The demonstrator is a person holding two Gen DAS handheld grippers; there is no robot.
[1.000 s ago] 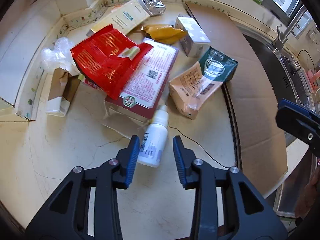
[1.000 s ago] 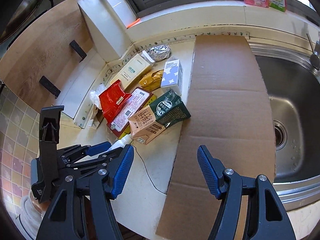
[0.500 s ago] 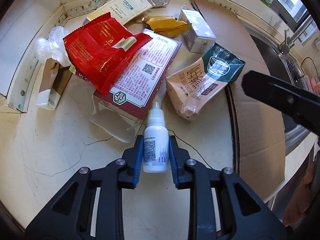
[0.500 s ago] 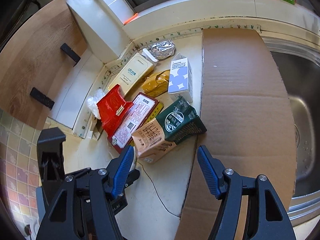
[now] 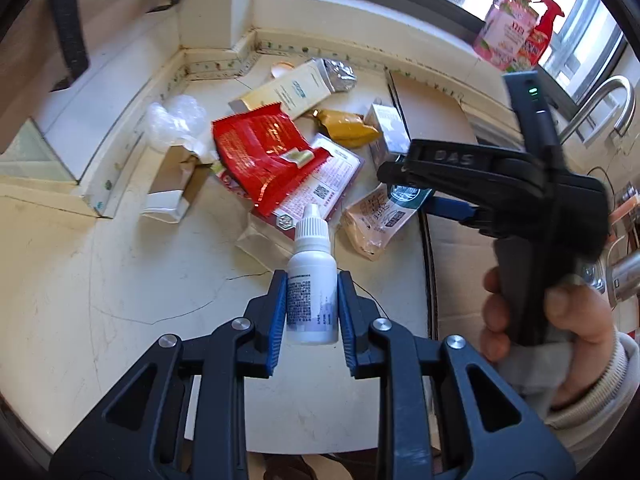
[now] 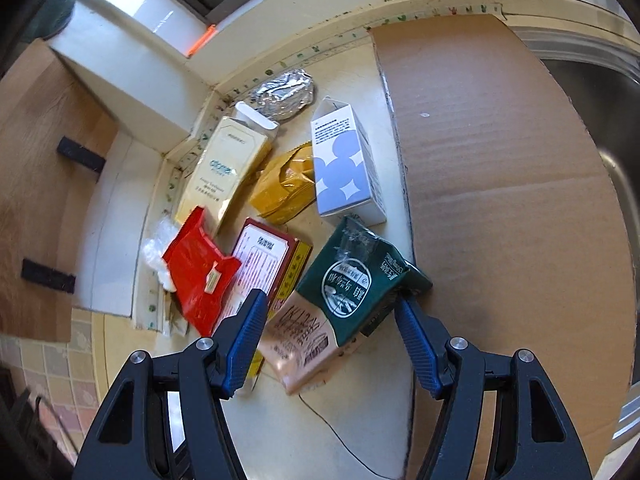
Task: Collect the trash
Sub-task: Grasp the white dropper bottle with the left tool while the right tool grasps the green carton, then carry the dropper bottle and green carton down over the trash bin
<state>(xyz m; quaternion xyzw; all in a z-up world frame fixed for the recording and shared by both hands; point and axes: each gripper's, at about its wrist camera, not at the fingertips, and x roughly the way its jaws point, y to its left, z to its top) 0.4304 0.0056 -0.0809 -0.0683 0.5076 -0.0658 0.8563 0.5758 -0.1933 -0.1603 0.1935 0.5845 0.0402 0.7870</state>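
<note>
Left gripper (image 5: 312,312) fingers clamp the dropper bottle (image 5: 312,280); right gripper (image 6: 330,340), fingers spread, should straddle the green-tan pouch (image 6: 340,304) squarely.

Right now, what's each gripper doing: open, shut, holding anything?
Left gripper: shut on the white dropper bottle, jaws just closed.
Right gripper: open, jaws either side of the green-and-tan pouch, not gripping.

Dropper bottles: one, white (image 5: 312,280).
Red wrappers: one (image 6: 198,272).
Yellow wrappers: one (image 6: 286,184).
Foil wrappers: one, crumpled (image 6: 285,90).
Green-and-tan pouches: one (image 6: 340,300).
Cartons: three; cream (image 6: 224,168), blue-dotted (image 6: 344,164), red-edged (image 6: 266,258).
Cardboard sheets: one (image 6: 500,160).
Spray bottles on the sill: two (image 5: 516,32).
</note>
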